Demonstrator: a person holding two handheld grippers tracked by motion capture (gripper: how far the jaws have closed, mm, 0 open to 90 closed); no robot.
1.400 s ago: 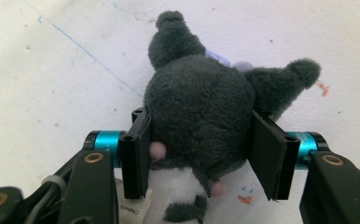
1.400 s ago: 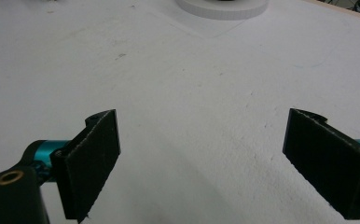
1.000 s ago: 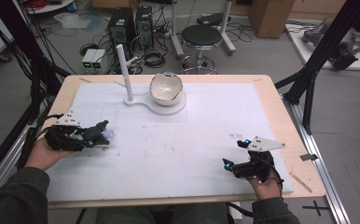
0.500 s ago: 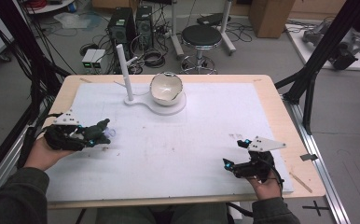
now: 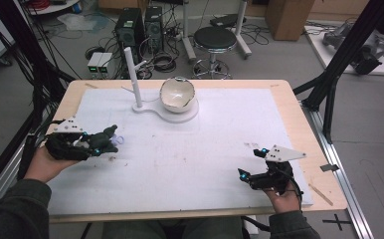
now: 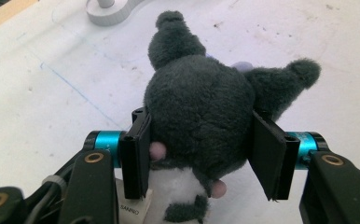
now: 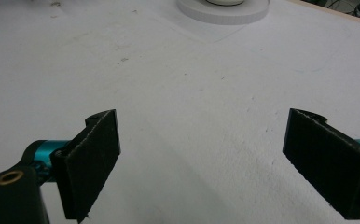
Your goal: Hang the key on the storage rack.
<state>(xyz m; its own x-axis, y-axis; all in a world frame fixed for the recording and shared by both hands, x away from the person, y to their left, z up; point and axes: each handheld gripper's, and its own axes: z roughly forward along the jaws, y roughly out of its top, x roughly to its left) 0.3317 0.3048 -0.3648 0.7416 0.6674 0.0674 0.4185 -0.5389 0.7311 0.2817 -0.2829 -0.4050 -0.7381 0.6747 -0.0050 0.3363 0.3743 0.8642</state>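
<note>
Left gripper view: left claw (image 6: 201,154) is squeezing a dark plush toy (image 6: 201,107) over the table (image 6: 38,112); right claw (image 7: 215,163) is gaping wide, holding nothing.

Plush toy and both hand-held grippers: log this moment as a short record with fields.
held item: dark grey plush toy
holder: left hand-held gripper, pads pressed on the toy's sides
other tool: right hand-held gripper, jaws wide apart, nothing between them
far side of table: white bowl on a white stand
surface: white mat
</note>
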